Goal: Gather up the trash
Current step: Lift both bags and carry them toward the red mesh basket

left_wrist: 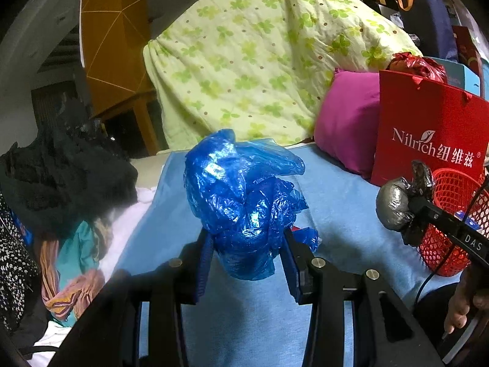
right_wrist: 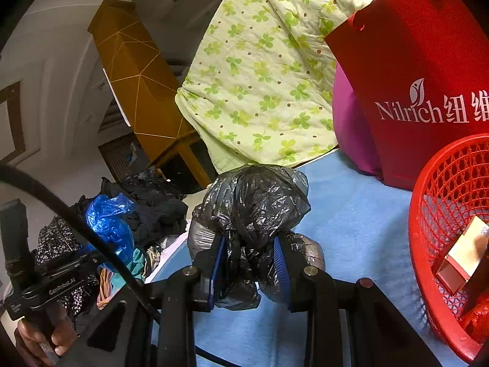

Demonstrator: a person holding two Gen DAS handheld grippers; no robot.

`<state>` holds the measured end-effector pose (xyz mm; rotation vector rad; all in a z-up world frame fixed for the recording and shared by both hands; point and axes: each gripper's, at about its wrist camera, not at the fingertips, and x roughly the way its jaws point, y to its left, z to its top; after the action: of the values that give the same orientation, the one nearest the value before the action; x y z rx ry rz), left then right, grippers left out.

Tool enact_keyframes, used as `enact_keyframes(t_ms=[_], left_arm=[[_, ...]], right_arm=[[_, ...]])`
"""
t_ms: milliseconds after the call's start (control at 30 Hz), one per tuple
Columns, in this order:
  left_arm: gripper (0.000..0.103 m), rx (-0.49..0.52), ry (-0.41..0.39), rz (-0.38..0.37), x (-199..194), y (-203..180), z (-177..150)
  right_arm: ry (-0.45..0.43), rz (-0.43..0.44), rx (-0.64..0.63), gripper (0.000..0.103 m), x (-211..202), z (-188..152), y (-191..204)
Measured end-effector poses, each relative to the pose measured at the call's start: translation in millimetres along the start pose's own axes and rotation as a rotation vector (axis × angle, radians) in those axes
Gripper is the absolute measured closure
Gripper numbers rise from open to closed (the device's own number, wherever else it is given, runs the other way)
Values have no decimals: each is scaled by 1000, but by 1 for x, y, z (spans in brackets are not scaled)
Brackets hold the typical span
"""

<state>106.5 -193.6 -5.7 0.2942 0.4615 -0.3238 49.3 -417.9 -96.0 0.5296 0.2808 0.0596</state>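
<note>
Here, left gripper (left_wrist: pixel 247 260) pinching a crumpled blue bag (left_wrist: pixel 244 195), pads pressed into its lower part from both sides, bag bulging up and far beyond the fingers (left_wrist: pixel 290 263). Held clear above a blue sheet (left_wrist: pixel 336 202). Right gripper (right_wrist: pixel 249 270) clamped likewise on a grey bag (right_wrist: pixel 253 205), crinkled plastic spilling out above and below the fingers (right_wrist: pixel 279 263). Seen from the left camera, grey bag just left of a red basket (left_wrist: pixel 452 214), at about rim height; whether touching the rim, impossible to tell.

Basket standing on the sheet at the right, near edge; inside it, from the right camera, a small box (right_wrist: pixel 464 253) lying tilted and something red and shiny at the bottom. Just behind the basket, a red paper bag (left_wrist: pixel 428 128) upright with white lettering. Left of that and partly behind it, a magenta cushion (left_wrist: pixel 348 122). Farther back, a pale green quilt (left_wrist: pixel 244 61) with clover print heaped high, sloping down to the sheet's far edge.

Left of the sheet, a pile of clothes (left_wrist: pixel 61 177): dark cloth on top, teal and striped pieces nearer, black-and-white speckled fabric at the left edge. Beyond the pile, a tall brown cabinet (left_wrist: pixel 113 46) with thin pale lines. Hand (left_wrist: pixel 464 302) gripping the right tool's handle at far right; other hand (right_wrist: pixel 42 333) low left in the right camera.
</note>
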Motion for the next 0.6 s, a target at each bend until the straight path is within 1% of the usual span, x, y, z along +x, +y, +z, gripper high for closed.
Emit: enact_keyframes(t_ms=[600], left_arm=[[59, 24, 3, -11, -2, -6, 0]], right_arm=[[-6, -1, -4, 70, -2, 0, 1]])
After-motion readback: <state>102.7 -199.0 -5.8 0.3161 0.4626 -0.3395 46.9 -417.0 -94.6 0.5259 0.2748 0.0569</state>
